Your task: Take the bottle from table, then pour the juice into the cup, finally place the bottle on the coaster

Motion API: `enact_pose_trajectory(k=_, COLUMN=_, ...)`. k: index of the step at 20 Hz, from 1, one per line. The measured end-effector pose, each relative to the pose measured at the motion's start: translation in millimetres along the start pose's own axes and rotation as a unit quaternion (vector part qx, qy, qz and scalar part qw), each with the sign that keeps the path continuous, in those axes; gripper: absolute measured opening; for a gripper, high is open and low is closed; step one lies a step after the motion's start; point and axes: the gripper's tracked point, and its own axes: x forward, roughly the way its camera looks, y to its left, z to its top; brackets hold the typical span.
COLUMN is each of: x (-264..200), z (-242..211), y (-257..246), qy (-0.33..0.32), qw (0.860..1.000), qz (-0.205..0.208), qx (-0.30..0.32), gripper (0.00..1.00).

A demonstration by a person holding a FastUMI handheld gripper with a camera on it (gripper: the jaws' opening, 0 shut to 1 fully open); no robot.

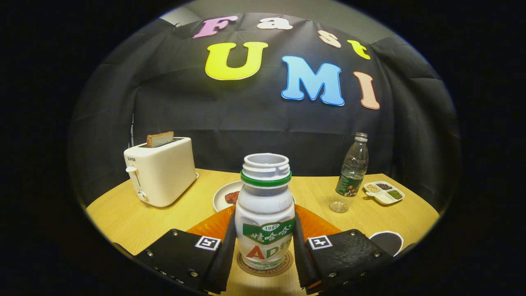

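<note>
I have the bottle (265, 213) standing upright between my fingers, its base on the round coaster (265, 266), so by my reading this is the last step — setting it down. The gripper (265, 250) has one finger against each side of the bottle's lower body; both look to be pressing, so I take it as gripping the bottle, though I can't judge how firmly. The neck is open, no cap on.

The risks I see are in the release. If one finger lets go before the other, or drags as I back away, the bottle could tip and spill through that open neck. The coaster looks barely wider than the base, so a nudge could leave it half off. The cup (386, 241) sits beside the right finger — a wide retreat could clip it.
</note>
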Motion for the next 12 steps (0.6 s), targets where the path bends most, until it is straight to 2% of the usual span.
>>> enact_pose_trajectory(k=7, x=-2.7, z=0.5, y=-3.9, qy=-0.022, qw=1.0, qz=-0.01, qx=0.015, gripper=0.64)
enact_pose_trajectory(k=9, x=-4.6, z=1.2, y=-3.2, qy=-0.02, qw=1.0, qz=-0.006, qx=0.023, gripper=0.71)
enact_pose_trajectory(k=11, x=-6.5, z=8.8, y=0.4, qy=-0.031, qw=0.999, qz=0.003, qx=0.019, gripper=0.98)
enact_pose_trajectory(k=12, x=-10.1, z=15.0, y=-2.3, qy=-0.036, qw=0.999, qz=0.003, qx=0.013, gripper=0.97)
